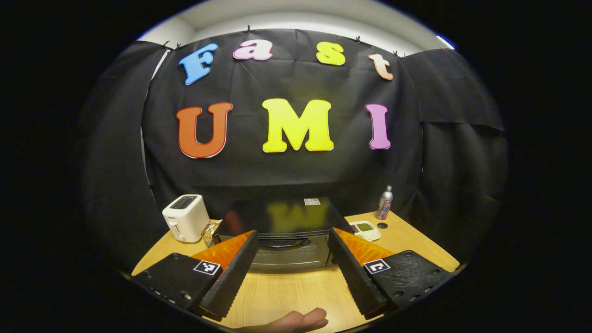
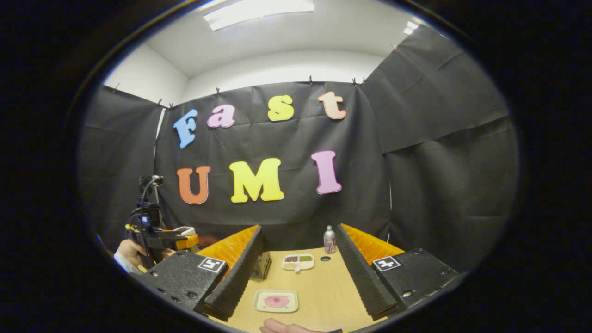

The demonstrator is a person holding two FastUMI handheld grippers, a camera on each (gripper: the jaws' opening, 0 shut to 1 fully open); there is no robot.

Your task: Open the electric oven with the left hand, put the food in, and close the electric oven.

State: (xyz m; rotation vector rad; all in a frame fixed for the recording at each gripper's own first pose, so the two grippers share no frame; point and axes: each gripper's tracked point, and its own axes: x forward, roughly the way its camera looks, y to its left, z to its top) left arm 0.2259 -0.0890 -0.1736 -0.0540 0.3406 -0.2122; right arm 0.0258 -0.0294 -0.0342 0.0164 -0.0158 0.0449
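A pale wooden surface (image 1: 296, 289) stands in a booth walled with black cloth. One electric oven (image 1: 284, 231), black with a glossy top, sits at the back middle of it, door closed, and one dark handle (image 1: 283, 243) runs across the upper edge of the door.

In the left gripper view the left gripper (image 1: 292, 273) hangs in front of the oven with its jaws spread wide, holding nothing; the oven door shows between them, and their inner edges hide the oven's two lower corners. One white toaster (image 1: 186, 217) stands left of the oven, with what may be a small wire basket (image 1: 210, 233) between them, though it is partly hidden. Right of the oven lies one white divided dish (image 1: 365, 230) holding something green, and beyond it stands one silver bottle (image 1: 384, 202). A fingertip (image 1: 296, 321) is cut off at the bottom edge.

In the right gripper view the right gripper (image 2: 296, 277) also has its jaws spread and empty. One square plate with pink food (image 2: 275, 300) lies on the surface between them, well in front of the oven, which is mostly covered by the left-hand jaw. The left gripper, held by a hand (image 2: 132, 252), shows at far left.
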